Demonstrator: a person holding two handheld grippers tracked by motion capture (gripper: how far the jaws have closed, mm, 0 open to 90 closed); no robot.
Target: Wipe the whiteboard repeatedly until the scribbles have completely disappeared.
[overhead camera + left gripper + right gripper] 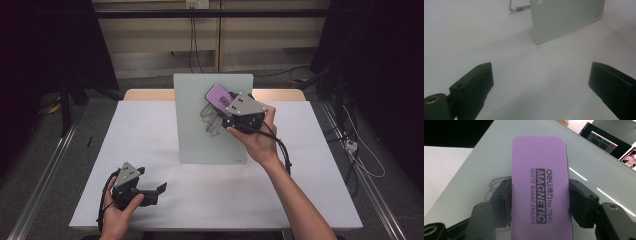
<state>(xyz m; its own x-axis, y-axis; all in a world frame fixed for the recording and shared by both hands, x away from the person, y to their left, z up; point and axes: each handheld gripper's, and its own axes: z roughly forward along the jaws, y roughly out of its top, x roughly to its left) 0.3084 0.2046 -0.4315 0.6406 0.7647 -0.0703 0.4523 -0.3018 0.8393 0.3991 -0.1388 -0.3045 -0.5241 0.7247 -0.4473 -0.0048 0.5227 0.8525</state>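
The purple eraser on the board

The right gripper [231, 111] pinches the purple eraser [541, 182] from both sides and holds it flat on the pale whiteboard [192, 135], which stands tilted on the white tabletop [150, 130]. Grey scribbles [210, 122] show on the board just beside the eraser. The left gripper [159, 192] sits low on the tabletop, well apart, with its jaws spread wide and nothing between them.

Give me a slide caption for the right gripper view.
Right gripper clamps a purple rectangular whiteboard eraser against a pale glass board.
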